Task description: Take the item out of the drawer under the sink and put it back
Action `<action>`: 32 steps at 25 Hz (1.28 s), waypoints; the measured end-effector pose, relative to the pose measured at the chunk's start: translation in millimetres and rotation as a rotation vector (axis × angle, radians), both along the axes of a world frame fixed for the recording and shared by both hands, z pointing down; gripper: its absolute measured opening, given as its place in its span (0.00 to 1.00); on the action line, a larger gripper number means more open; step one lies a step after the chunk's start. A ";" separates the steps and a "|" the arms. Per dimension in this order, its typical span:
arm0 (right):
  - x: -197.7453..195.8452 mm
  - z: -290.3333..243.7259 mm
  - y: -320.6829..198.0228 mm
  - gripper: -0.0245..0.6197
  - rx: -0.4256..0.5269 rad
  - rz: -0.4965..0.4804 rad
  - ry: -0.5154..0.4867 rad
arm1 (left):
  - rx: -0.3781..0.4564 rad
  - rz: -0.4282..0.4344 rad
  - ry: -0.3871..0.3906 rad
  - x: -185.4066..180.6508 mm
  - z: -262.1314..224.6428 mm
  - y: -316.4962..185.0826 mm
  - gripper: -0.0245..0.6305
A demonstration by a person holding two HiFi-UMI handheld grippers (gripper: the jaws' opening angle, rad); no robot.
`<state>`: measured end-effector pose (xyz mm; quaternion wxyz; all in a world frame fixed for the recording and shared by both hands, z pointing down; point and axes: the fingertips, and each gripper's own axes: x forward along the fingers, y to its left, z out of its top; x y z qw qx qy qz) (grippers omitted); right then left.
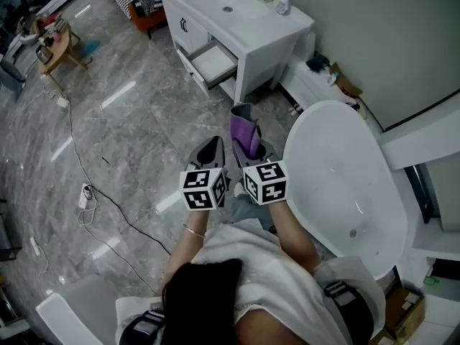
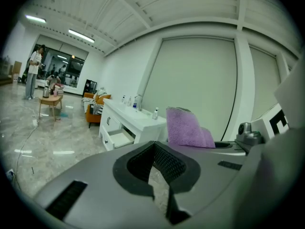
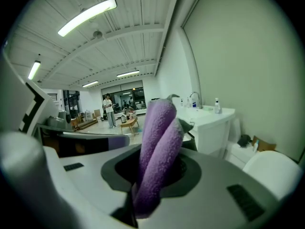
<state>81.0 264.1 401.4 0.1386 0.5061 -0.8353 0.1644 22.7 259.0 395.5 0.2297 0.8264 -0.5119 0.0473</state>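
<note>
- Grips a folded purple towel [image 3: 157,142] in the right gripper [image 1: 250,148], with the jaws narrowed and pressing on the cloth from both sides and the fold standing up out of them.
- Carries the left gripper [image 1: 211,146] just beside the right one, on its left, with the jaws together and nothing between them.
- Hovers both grippers over the grey marble floor [image 1: 136,113], near the person's body.
- Faces a white vanity cabinet [image 1: 255,45] at the far side, with the sink [image 1: 228,6] set in its top surface.
- Shows one drawer [image 1: 214,62] under the sink pulled open toward the near left.
- Leaves the towel out of that drawer and well apart from it.
- Stands close to a white bathtub [image 1: 345,185] on the right.
- Has a small bottle [image 1: 284,3] on the surface to the right of the sink.
- Includes a small wooden table [image 1: 57,49] at the far left and a cable [image 1: 79,160] trailing across the floor on the left.
</note>
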 end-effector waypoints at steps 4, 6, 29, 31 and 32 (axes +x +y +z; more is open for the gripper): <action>6.5 -0.1 -21.6 0.19 -0.001 -0.021 0.004 | -0.032 -0.008 0.002 7.5 6.3 -19.0 0.04; 9.1 0.9 -31.1 0.19 -0.003 -0.036 -0.001 | -0.028 -0.035 0.003 6.7 7.0 -29.1 0.04; 41.6 12.9 -113.9 0.19 -0.030 -0.159 -0.010 | -0.007 -0.115 -0.005 52.9 7.2 -112.3 0.04; 43.6 14.4 -116.1 0.19 -0.035 -0.169 -0.010 | -0.005 -0.113 0.012 58.2 6.6 -116.1 0.04; 44.2 15.5 -117.5 0.19 -0.038 -0.173 -0.012 | -0.003 -0.113 0.022 60.4 5.8 -118.5 0.04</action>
